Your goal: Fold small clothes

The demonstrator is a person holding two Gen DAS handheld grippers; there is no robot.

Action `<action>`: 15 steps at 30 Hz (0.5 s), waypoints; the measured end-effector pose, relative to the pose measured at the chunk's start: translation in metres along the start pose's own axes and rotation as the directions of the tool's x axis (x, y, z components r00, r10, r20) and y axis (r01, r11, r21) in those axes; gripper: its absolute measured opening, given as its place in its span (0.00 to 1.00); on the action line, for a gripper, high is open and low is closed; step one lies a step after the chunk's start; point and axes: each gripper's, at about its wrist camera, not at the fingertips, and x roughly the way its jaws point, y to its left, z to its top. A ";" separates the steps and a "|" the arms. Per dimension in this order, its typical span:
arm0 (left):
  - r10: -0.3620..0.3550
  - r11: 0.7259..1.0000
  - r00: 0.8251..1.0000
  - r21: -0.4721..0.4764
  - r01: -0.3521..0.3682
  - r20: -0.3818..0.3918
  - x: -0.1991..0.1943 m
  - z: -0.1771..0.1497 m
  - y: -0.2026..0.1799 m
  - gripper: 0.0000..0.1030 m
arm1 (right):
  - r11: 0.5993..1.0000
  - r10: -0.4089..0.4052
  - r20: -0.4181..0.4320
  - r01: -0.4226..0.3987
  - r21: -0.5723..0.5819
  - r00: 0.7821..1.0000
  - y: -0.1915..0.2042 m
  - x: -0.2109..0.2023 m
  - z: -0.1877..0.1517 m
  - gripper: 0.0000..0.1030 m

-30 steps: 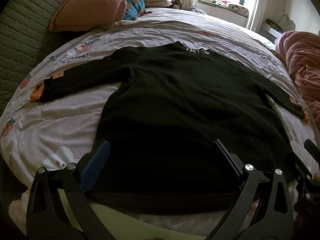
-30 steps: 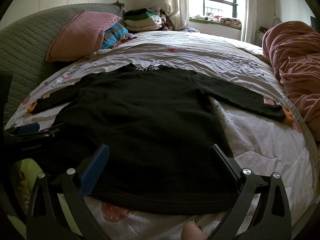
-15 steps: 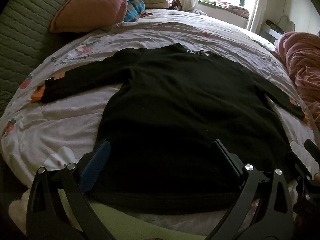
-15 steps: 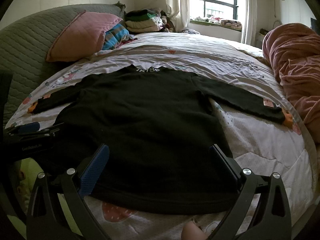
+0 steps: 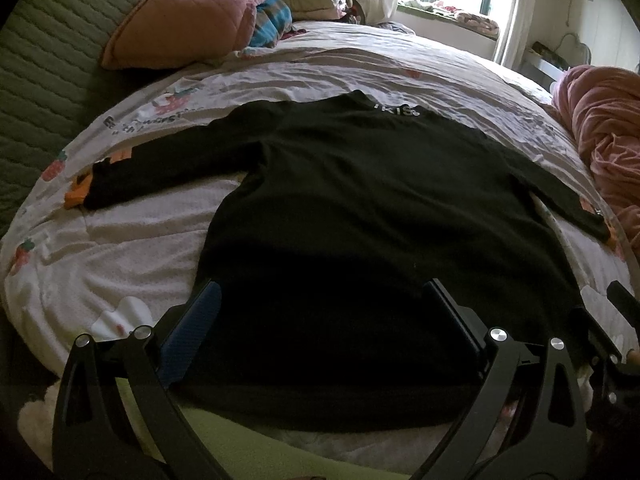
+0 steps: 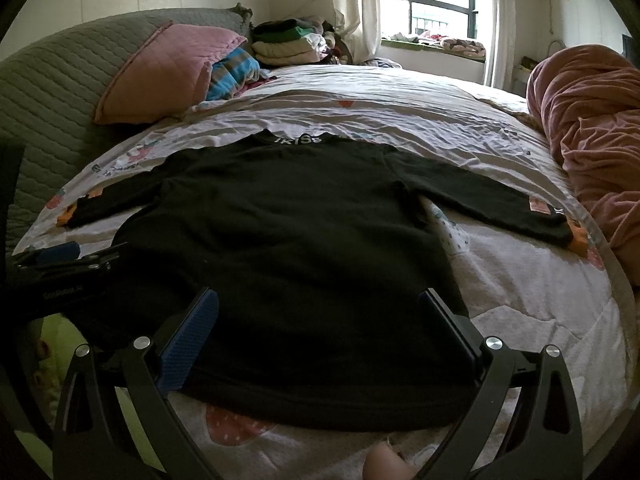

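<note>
Right, I see the black sweater (image 5: pixel 360 220) lying flat on the bed (image 5: pixel 132 248), sleeves spread, collar far, hem near me. My left gripper (image 5: pixel 320 312) and right gripper (image 6: pixel 316 312) hover over the hem, both spread wide with nothing held. Bare sheet flanks each sleeve; a pink pillow (image 6: pixel 168 72) and a pink blanket (image 6: pixel 592 120) crowd the edges. Since a second ago, my views have hardly shifted.

each black two-finger gripper, the left gripper (image 5: pixel 320 312) and the right gripper (image 6: pixel 318 312), has triangular cut-out arms with silver round screws; one finger carries a dimpled blue pad (image 6: pixel 188 344), the other is black. faint white lettering marks the left gripper's body at the right wrist view's left edge.
</note>
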 end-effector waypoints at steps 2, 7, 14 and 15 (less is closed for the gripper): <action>0.000 1.000 1.000 0.000 0.000 -0.001 0.000 0.001 0.000 0.91 | 1.000 0.001 -0.003 -0.001 0.000 1.000 0.001 0.002 0.001 0.96; 0.009 1.000 1.000 -0.003 -0.009 0.007 0.000 0.000 -0.002 0.91 | 1.000 0.009 -0.002 -0.009 0.010 1.000 -0.002 0.005 0.003 0.96; 0.016 1.000 1.000 -0.009 -0.016 0.010 0.004 0.007 -0.003 0.91 | 1.000 0.018 -0.003 -0.018 0.022 1.000 -0.005 0.011 0.010 0.96; 0.014 1.000 1.000 -0.007 -0.014 0.009 0.003 0.006 -0.003 0.91 | 1.000 0.018 -0.005 -0.018 0.023 1.000 -0.006 0.013 0.011 0.96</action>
